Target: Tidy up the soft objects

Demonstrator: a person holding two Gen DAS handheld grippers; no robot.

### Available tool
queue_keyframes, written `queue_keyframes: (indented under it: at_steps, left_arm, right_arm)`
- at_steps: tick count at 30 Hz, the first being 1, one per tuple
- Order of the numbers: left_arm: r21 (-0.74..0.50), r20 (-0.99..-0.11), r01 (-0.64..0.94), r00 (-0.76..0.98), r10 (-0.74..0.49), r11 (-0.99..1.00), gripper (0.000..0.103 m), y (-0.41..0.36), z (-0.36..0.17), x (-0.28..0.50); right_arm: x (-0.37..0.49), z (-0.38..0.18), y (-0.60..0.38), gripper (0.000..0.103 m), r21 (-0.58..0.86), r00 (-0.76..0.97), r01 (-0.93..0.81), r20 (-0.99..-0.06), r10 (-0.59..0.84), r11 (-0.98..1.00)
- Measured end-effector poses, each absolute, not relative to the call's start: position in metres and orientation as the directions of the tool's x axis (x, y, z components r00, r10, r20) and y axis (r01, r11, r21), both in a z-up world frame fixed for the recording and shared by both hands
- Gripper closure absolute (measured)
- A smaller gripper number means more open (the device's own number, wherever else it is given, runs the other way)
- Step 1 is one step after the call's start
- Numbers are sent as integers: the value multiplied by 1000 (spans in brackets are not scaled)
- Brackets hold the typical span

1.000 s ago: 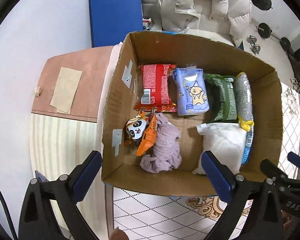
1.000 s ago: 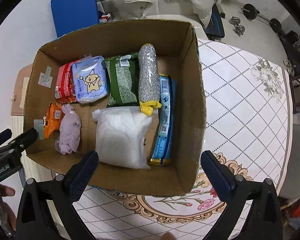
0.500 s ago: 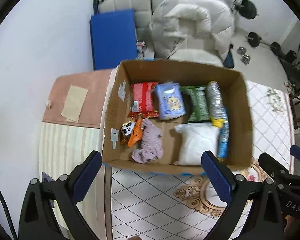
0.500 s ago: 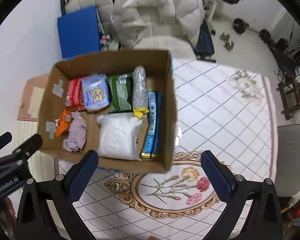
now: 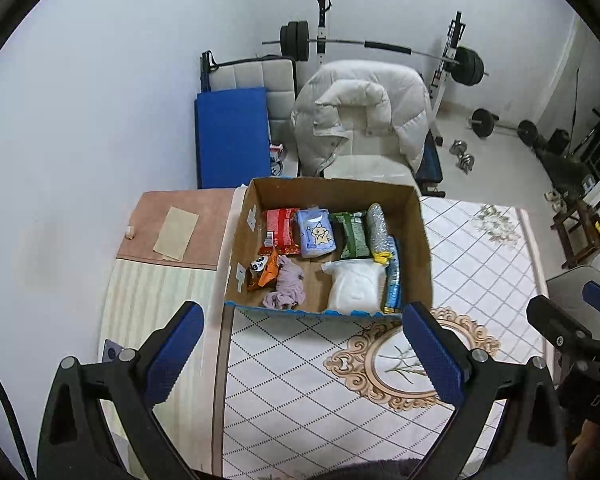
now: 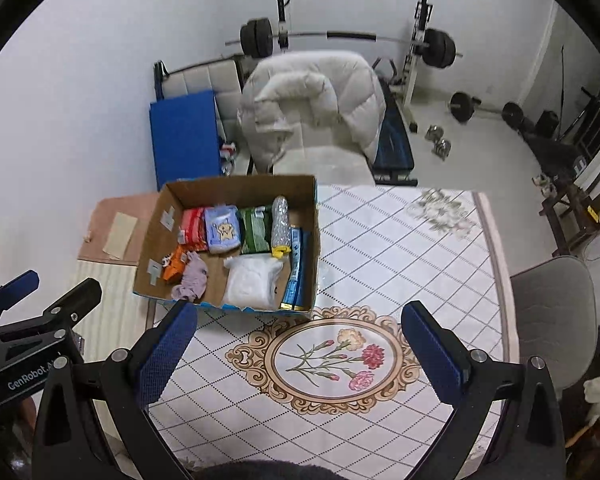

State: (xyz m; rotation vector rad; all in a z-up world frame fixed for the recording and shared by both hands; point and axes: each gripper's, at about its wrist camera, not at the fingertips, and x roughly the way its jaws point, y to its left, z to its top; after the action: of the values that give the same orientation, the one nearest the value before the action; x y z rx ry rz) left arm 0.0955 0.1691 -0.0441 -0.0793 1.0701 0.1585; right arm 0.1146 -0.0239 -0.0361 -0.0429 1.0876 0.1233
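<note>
An open cardboard box [image 5: 419, 240] [image 6: 315, 216] stands on the table's far left part. Inside lie a red packet [image 5: 281, 229], a blue tissue pack [image 5: 316, 233] [image 6: 221, 232], a green packet [image 5: 354, 236], a silver tube [image 5: 376, 224], a white soft bag [image 5: 355, 285] [image 6: 251, 284], a lilac cloth [image 5: 286, 282] [image 6: 192, 280] and an orange panda packet [image 5: 263, 272]. My left gripper [image 5: 300, 348] is open and empty, held high and back from the box. My right gripper [image 6: 300, 348] is open and empty over the table's flower medallion.
The table [image 6: 400, 248] has a white diamond-patterned cloth. A pink side surface [image 5: 172, 228] with a paper lies left of the box. Behind are a chair with a white puffy jacket [image 5: 364, 116], a blue mat [image 5: 232, 136], and a barbell rack [image 5: 380, 46]. A grey chair [image 6: 552, 320] stands right.
Both grippers have pulled up and back from the box, which now looks much smaller. Both stay open and empty.
</note>
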Motion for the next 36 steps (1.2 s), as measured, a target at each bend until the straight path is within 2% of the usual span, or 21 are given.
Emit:
queue_keyframes:
  at_steps: [8, 17, 36]
  left_arm:
    - [0, -844, -179, 528, 96, 984, 1, 163, -5, 53]
    - [15, -820, -190, 559, 121, 982, 1, 159, 4, 37]
    - [20, -803, -211, 579, 141, 977, 0, 165, -2, 39]
  right_arm:
    - [68, 12, -32, 0, 16, 531, -140, -843, 88, 990]
    - [46, 37, -34, 0, -23, 597, -139, -799, 66, 990]
    - [55, 25, -33, 0, -46, 600, -98, -800, 22, 994]
